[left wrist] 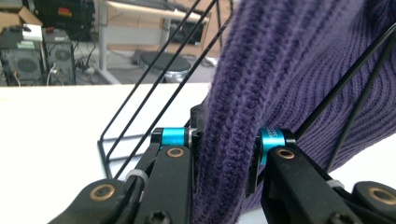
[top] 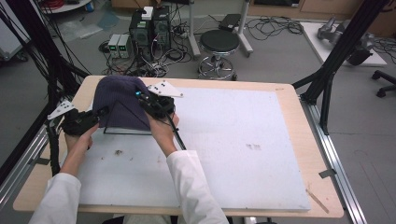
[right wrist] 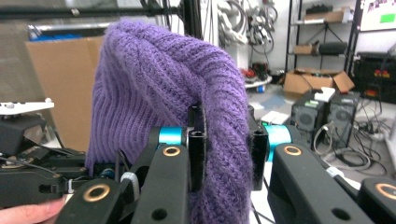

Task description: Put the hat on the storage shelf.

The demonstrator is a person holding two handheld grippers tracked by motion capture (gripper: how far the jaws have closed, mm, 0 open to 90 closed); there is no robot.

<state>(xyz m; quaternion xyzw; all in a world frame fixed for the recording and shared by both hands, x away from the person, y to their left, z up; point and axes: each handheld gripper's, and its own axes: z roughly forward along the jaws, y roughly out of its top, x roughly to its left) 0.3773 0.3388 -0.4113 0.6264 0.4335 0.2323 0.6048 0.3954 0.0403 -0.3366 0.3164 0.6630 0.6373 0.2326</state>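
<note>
Purple knit: beanie (top: pixel 119 100) is sitting draped over a black wire stand (top: pixel 122 125), at the far left of the white table mat (top: pixel 243 144).
Left gripper (top: pixel 99 113): it is pinching a fold of the hat's hem on the left side; in the left gripper view its jaws are clamped on the ribbed fabric (left wrist: pixel 224 154), wire legs (left wrist: pixel 140 116) running up just beside it.
Right gripper (top: pixel 150 103): it is grasping the hem on the right side; in the right gripper view the knit (right wrist: pixel 224 154) is bunching between the jaws.
Key relation: hat is lying between the two grippers, each touching an opposite edge; the hem line is running left to right, the crown rising above both.
Nearer hand: neither clearly; both are holding at about the same depth.
Judgement: hat is looking only part seated; the next move probably depends on both hands pulling the hem evenly down along the frame.
Risk: light stand could be tipping if one side drags harder.
</note>
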